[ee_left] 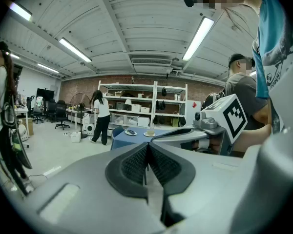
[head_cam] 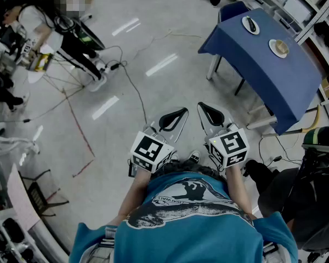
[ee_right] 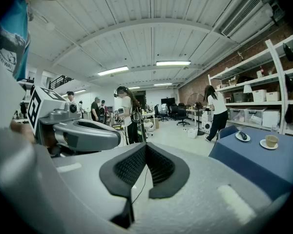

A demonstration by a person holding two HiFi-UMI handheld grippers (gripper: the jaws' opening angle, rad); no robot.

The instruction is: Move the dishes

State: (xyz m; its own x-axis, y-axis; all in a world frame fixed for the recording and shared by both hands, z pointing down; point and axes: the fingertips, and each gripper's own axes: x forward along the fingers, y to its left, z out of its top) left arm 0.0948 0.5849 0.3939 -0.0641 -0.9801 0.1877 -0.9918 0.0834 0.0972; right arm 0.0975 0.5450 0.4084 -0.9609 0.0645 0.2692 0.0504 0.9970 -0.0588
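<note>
Two dishes stand on a blue-clothed table [head_cam: 263, 75] at the upper right: a white plate with a dark object [head_cam: 250, 24] and a saucer with a cup [head_cam: 278, 48]. I hold both grippers close to my body over the floor, well short of the table. My left gripper [head_cam: 174, 119] is shut and empty, and so is my right gripper [head_cam: 211, 114]. In the right gripper view the pads [ee_right: 132, 165] meet, with the plate [ee_right: 242, 136] and the cup [ee_right: 270, 141] far off at right. In the left gripper view the pads [ee_left: 161, 165] also meet, and the table [ee_left: 124, 139] is distant.
Cables [head_cam: 132, 89] and a red line [head_cam: 79, 127] run across the grey floor ahead. A blue chair [head_cam: 234, 9] stands behind the table, with shelves [head_cam: 307, 4] beyond. A person in black [head_cam: 312, 196] sits at my right. Other people work at far left [head_cam: 44, 32].
</note>
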